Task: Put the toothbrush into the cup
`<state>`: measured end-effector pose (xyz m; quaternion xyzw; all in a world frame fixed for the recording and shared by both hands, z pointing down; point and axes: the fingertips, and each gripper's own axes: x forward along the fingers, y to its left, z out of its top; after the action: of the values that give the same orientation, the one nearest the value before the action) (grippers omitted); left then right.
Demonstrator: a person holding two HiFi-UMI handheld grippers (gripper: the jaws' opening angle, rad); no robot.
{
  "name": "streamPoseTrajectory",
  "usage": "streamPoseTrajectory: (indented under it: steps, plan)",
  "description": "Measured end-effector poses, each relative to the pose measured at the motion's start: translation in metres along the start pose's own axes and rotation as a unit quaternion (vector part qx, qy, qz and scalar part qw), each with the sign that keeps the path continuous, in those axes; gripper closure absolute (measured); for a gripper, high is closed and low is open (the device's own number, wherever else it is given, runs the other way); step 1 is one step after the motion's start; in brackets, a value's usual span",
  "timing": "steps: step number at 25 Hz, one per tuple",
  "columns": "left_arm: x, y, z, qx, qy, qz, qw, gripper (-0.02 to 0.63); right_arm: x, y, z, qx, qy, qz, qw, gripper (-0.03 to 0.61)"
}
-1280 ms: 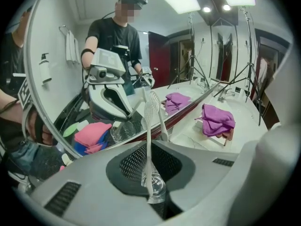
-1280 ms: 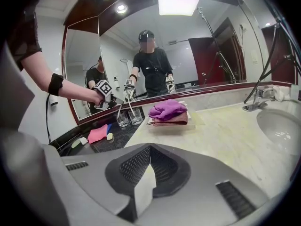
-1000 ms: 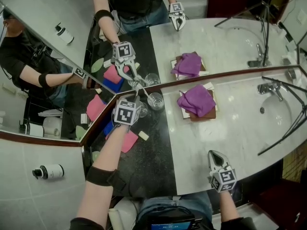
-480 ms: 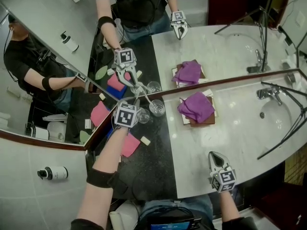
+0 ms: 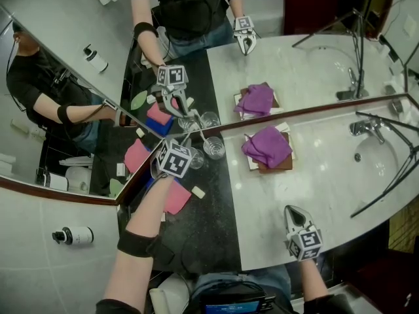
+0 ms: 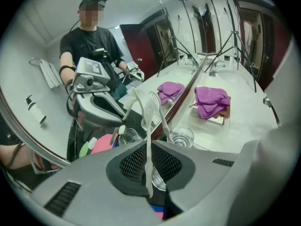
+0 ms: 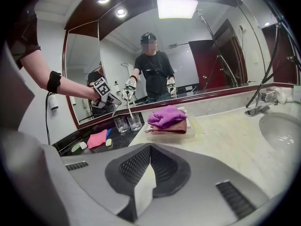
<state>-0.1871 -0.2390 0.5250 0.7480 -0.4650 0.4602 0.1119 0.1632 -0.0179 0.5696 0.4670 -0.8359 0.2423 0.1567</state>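
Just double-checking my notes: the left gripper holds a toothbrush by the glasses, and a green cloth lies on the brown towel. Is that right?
Not quite. The cloth on the brown towel is purple, not green; the head view shows it. The left gripper does hold a toothbrush by the glasses.

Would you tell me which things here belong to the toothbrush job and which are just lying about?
Job: toothbrush, in the shut left hand-held gripper; glass cups.
Lying about: purple cloth, brown towel under it, pink cloth, soap bar, tap.
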Motion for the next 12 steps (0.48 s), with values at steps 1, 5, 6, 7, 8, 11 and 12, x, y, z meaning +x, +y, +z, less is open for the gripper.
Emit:
streamPoseTrajectory:
  steps: [1,5,6,7,8,11,12]
  plan:
    - [0.001,-0.002,-0.002,0.004,0.003,-0.001,1.0,0.595,0.0,0.0,0.0,0.0,0.0,0.001,1.0,0.56]
    - [0.004,-0.008,-0.008,-0.017,0.009,-0.012,0.9997,0.595,0.0,0.004,0.004,-0.002,-0.002,0.007,1.0,0.56]
    - [0.005,-0.01,-0.011,-0.02,0.011,-0.014,0.9996,0.595,-0.001,0.004,0.004,-0.002,-0.002,0.008,1.0,0.56]
    - [0.006,-0.013,-0.013,-0.02,0.014,-0.017,0.9996,0.595,-0.002,0.004,0.004,-0.002,-0.002,0.008,1.0,0.56]
    - [0.007,-0.015,-0.016,-0.018,0.017,-0.019,0.9995,0.595,-0.003,0.004,0.004,-0.002,-0.001,0.007,1.0,0.56]
    - [0.01,-0.018,-0.027,-0.006,0.032,-0.018,0.9993,0.595,-0.004,0.004,0.003,-0.002,-0.001,0.007,1.0,0.56]
    - [0.011,-0.017,-0.031,-0.004,0.038,-0.015,0.9992,0.595,-0.005,0.004,0.002,-0.002,-0.001,0.007,1.0,0.56]
